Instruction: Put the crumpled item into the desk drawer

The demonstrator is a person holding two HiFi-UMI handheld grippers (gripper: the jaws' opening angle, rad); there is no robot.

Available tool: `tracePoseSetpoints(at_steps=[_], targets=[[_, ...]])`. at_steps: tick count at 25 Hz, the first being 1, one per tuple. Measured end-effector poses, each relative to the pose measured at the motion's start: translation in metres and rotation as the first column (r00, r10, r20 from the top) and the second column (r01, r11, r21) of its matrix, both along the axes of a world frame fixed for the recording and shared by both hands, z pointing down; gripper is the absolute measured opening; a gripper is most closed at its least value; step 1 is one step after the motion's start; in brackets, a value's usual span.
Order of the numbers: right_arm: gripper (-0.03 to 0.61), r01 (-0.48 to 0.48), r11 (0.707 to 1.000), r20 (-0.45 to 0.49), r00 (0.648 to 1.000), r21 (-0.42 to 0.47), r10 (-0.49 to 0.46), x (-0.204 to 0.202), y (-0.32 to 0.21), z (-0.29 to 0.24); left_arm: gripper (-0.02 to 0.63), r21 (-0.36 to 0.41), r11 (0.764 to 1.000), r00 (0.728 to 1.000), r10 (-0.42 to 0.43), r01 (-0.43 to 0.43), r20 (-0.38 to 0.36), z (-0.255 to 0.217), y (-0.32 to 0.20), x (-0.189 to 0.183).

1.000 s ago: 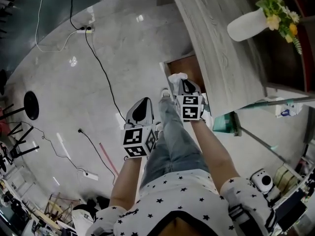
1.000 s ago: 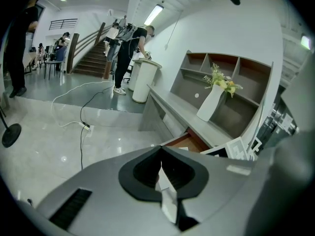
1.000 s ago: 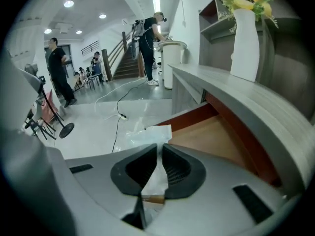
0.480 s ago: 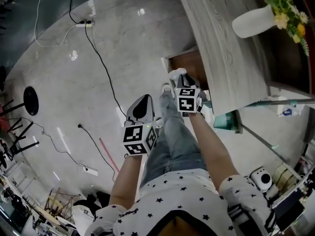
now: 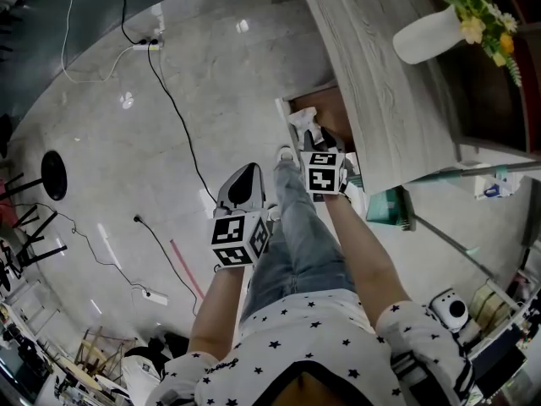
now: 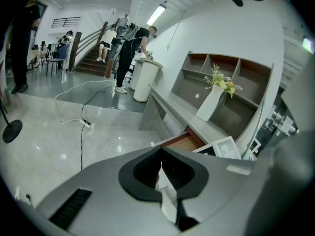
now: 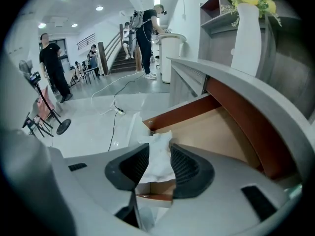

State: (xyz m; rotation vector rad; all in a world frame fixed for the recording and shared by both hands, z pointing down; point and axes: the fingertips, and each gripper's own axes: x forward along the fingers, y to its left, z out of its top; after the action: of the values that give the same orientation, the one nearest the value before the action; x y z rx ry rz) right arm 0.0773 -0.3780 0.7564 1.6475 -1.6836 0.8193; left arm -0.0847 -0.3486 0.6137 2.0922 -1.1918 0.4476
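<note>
The crumpled white paper [image 5: 302,118] hangs over the open desk drawer [image 5: 331,108], whose wooden inside [image 7: 216,132] shows in the right gripper view. My right gripper [image 5: 309,137] is at the drawer's front edge. Its jaws are opening, and the paper [image 7: 156,156] still sits loosely between the ribbed pads [image 7: 183,167]. My left gripper [image 5: 247,174] hovers lower left over the floor, beside the person's leg, with its jaws together and nothing held. From the left gripper view the drawer [image 6: 182,141] is visible under the desk top.
The grey desk top [image 5: 380,83] overhangs the drawer and carries a white vase [image 5: 427,36] with flowers. Cables [image 5: 173,112] and a power strip [image 5: 156,301] lie on the floor to the left. A person [image 7: 51,65] stands far off.
The right gripper's jaws have spread apart around the paper. The paper now sits further past the fingertips, over the drawer. The left gripper has stayed put.
</note>
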Motion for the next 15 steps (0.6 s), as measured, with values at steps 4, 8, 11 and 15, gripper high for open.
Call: tracePoseSetpoints(at_steps=[4, 8, 11, 15], targets=[[0.130, -0.006, 0.999, 0.022, 1.000, 0.041, 0.005, -0.005, 0.003, -0.020, 0.012, 0.017, 1.000, 1.000, -0.007, 0.008, -0.006, -0.010, 0.006, -0.001], [0.124, -0.003, 0.995, 0.051, 0.999, 0.105, -0.003, -0.013, 0.011, -0.049, 0.012, 0.043, 0.999, 1.000, -0.016, 0.016, -0.013, -0.025, 0.016, -0.004], [0.103, 0.006, 0.988, 0.085, 0.996, 0.153, -0.019, -0.024, 0.023, -0.078, 0.012, 0.063, 0.998, 1.000, -0.023, 0.024, -0.015, -0.038, 0.028, -0.008], [0.065, 0.016, 0.977, 0.124, 0.991, 0.213, -0.044, -0.037, 0.042, -0.115, 0.012, 0.091, 0.995, 0.999, -0.037, 0.039, -0.020, -0.055, 0.044, -0.013]])
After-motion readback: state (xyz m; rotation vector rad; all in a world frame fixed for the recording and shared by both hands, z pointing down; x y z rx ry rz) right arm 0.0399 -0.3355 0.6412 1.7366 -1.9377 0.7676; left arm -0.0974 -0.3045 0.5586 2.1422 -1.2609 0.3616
